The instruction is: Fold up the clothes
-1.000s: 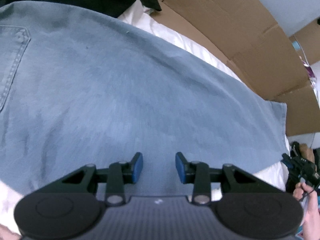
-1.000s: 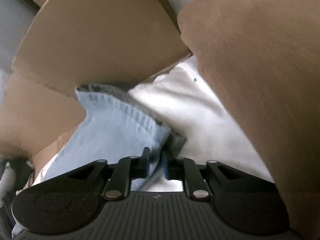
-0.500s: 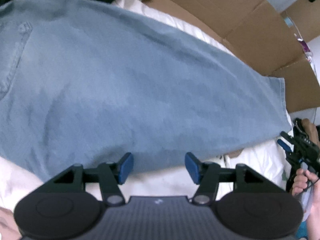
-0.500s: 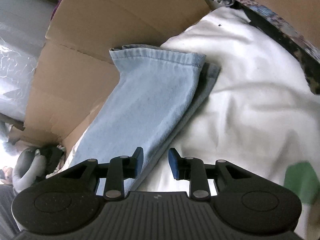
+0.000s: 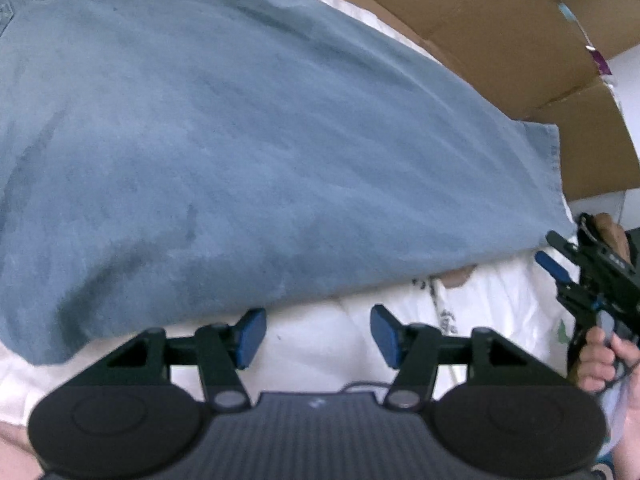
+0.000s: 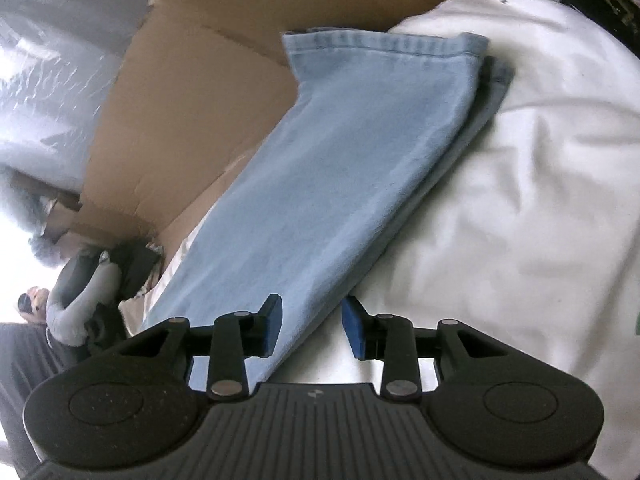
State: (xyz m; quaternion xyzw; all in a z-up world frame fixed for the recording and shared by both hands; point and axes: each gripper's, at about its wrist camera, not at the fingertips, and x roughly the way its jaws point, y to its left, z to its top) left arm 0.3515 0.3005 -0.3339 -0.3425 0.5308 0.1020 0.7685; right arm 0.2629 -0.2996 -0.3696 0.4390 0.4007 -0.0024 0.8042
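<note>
With my left gripper (image 5: 318, 330) and right gripper (image 6: 312, 326) both part-open and empty, the right just widening, the faded blue denim jeans (image 5: 240, 140) fill the frame's centre on the white bedsheet (image 5: 332, 344), so I risk pinching sheet with denim.

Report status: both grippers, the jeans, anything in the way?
Left gripper open, empty, over white sheet. Right gripper just opened, nothing pinched. Jeans flat on the sheet, legs stacked, hems near cardboard. Nothing in the way.
</note>
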